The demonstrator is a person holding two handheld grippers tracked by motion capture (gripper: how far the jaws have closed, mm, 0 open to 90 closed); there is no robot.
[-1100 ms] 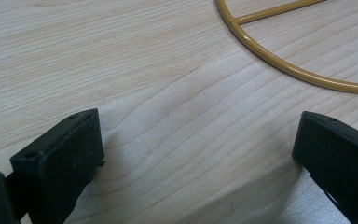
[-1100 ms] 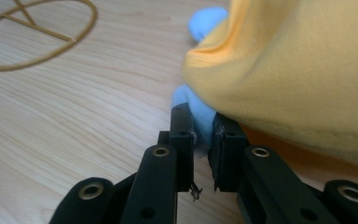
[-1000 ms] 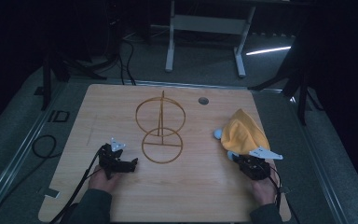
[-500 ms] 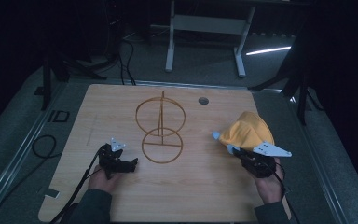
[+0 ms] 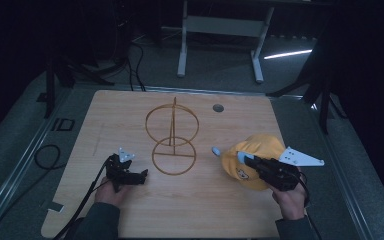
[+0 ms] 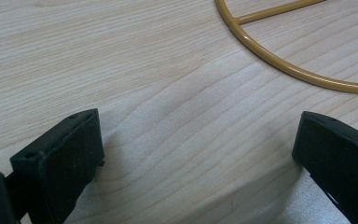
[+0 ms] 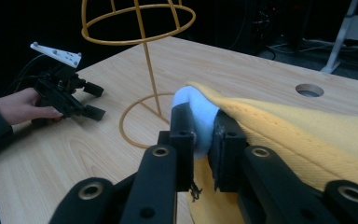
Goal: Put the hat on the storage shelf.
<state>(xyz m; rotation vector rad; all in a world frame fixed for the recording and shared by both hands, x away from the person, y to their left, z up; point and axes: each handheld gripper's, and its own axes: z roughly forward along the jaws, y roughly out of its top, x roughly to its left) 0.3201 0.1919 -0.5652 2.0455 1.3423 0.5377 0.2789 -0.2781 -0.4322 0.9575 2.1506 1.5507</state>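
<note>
The yellow cap point(image 5: 254, 161) hangs at the right side of the table point(image 5: 130, 110), pinched by its pale blue brim point(image 7: 196, 117) in the right gripper point(image 5: 242, 158). In the right gripper view the two black jaws are pressed together on that brim, with the yellow cloth draping away to the right and below. From the high view the cap looks lifted off the wood, though part of it may yet brush the surface — that cannot be settled from here.

The gold wire hat stand point(image 5: 172, 131) stands near the middle of the table: a ring base lying flat, a thin upright rod, and a domed wire cage on top. It lies to the left of the cap and a little farther off, well apart from it. In the right gripper view the cage point(image 7: 137, 21) sits above the level of the brim, so the cap would probably have to go up and leftward to settle over the dome — the right hand, already holding it, is the one placed to do that.

The left gripper point(image 5: 135, 175) rests low on the near left, jaws spread wide over bare wood, just beside the ring base point(image 6: 284, 65) and gripping nothing.
</note>
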